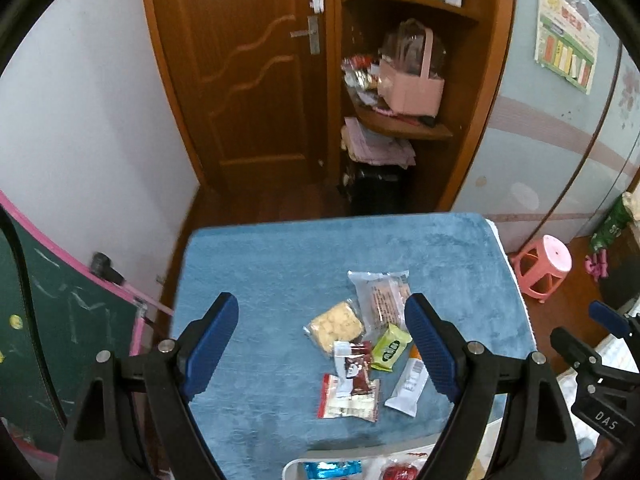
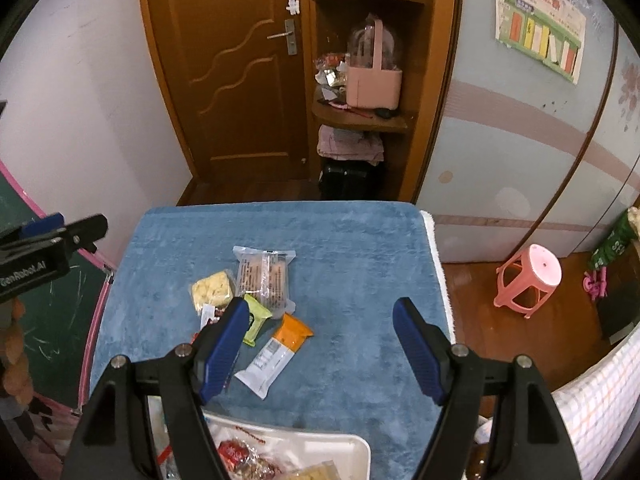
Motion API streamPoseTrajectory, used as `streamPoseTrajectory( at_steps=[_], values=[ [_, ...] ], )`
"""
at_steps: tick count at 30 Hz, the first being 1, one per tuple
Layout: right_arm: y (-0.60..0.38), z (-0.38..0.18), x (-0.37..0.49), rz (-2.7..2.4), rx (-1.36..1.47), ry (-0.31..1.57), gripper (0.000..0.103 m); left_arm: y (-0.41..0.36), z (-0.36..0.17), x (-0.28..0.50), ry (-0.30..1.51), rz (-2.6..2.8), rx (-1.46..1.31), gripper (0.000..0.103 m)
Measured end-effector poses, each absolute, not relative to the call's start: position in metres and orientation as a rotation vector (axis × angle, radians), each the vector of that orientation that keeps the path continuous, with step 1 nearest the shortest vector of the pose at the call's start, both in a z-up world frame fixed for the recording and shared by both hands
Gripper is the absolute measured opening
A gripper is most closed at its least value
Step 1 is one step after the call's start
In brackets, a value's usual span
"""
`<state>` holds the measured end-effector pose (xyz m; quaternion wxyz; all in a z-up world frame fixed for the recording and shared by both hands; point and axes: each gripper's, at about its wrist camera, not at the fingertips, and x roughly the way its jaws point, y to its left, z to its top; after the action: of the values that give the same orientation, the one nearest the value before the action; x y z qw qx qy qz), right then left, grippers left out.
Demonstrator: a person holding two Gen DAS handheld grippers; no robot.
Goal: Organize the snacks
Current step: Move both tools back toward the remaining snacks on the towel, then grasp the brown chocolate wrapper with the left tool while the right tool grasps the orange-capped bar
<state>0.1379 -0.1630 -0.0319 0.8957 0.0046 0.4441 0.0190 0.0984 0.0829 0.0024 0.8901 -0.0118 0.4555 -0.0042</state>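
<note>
Several snack packets lie together on the blue towel-covered table (image 1: 280,256): a clear packet of yellow crackers (image 1: 335,325), a long clear biscuit pack (image 1: 382,298), a green packet (image 1: 390,347), a red-and-white packet (image 1: 349,398) and an orange-and-white bar (image 2: 276,350). A white tray (image 2: 320,446) with snacks in it sits at the near edge. My left gripper (image 1: 322,338) is open and empty above the pile. My right gripper (image 2: 320,340) is open and empty to the right of the pile.
A wooden door (image 1: 248,72) and corner shelves with a pink basket (image 1: 412,84) stand behind the table. A pink stool (image 2: 528,276) is on the floor to the right. A green chalkboard (image 1: 60,320) leans at the left.
</note>
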Motion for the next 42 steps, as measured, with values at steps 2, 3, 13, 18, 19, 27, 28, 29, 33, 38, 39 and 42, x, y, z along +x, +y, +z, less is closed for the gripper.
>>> streamPoseTrajectory(
  at_steps=[2, 3, 13, 18, 19, 27, 28, 29, 33, 38, 39, 42],
  values=[
    [-0.162, -0.041, 0.149, 0.039, 0.026, 0.95, 0.075, 0.087, -0.017, 0.112, 1.004, -0.018, -0.046, 0.085],
    [-0.162, -0.046, 0.153, 0.046, 0.038, 0.964, 0.075, 0.087, -0.026, 0.117, 1.03, -0.026, -0.051, 0.085],
    [-0.152, -0.146, 0.198, 0.071, 0.236, 1.248, 0.075, 0.076, -0.152, 0.151, 1.355, -0.079, -0.035, 0.085],
    [-0.149, -0.2, 0.21, 0.014, 0.271, 1.392, 0.075, 0.068, -0.199, 0.151, 1.466, -0.113, -0.05, 0.085],
    [-0.148, -0.212, 0.212, -0.004, 0.285, 1.425, 0.075, 0.066, -0.208, 0.15, 1.485, -0.118, -0.042, 0.085],
    [-0.137, -0.258, 0.219, -0.05, 0.314, 1.529, 0.071, 0.054, -0.237, 0.141, 1.521, -0.118, 0.023, 0.084],
    [-0.134, -0.261, 0.219, -0.05, 0.311, 1.534, 0.068, 0.052, -0.24, 0.141, 1.52, -0.115, 0.041, 0.084],
    [-0.13, -0.265, 0.219, -0.053, 0.301, 1.54, 0.067, 0.049, -0.242, 0.14, 1.519, -0.113, 0.051, 0.084],
    [-0.119, -0.275, 0.219, -0.082, 0.251, 1.542, 0.062, 0.042, -0.252, 0.142, 1.522, -0.102, 0.095, 0.084],
    [-0.115, -0.274, 0.212, -0.103, 0.2, 1.514, 0.045, 0.023, -0.267, 0.148, 1.531, -0.109, 0.112, 0.067],
    [-0.118, -0.273, 0.211, -0.11, 0.198, 1.509, 0.045, 0.023, -0.268, 0.149, 1.535, -0.117, 0.103, 0.054],
    [-0.13, -0.27, 0.204, -0.129, 0.218, 1.499, 0.044, 0.02, -0.27, 0.149, 1.537, -0.123, 0.088, 0.043]
  ],
)
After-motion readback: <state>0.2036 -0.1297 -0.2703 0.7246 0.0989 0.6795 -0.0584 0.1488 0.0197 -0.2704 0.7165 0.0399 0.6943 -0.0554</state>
